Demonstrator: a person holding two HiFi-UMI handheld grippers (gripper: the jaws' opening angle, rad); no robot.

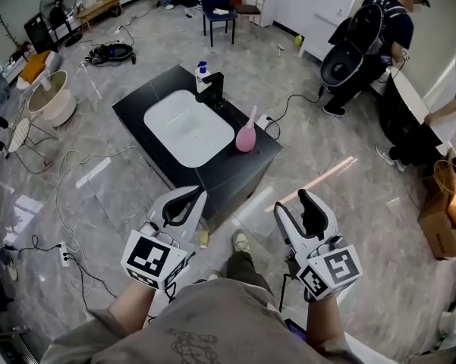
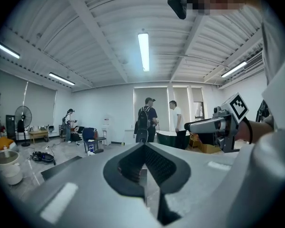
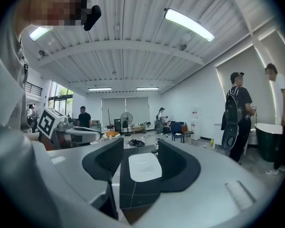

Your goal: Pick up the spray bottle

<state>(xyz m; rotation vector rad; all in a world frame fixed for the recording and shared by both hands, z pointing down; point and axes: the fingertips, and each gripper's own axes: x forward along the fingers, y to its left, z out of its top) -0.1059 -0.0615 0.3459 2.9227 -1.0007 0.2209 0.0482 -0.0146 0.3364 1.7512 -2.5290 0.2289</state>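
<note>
Pink spray bottle stands on the black counter, beside the basin.

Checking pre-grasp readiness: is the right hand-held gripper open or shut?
Open. The right gripper view shows the right hand-held gripper with jaws apart, the distant white basin visible through the gap, nothing gripped.
</note>
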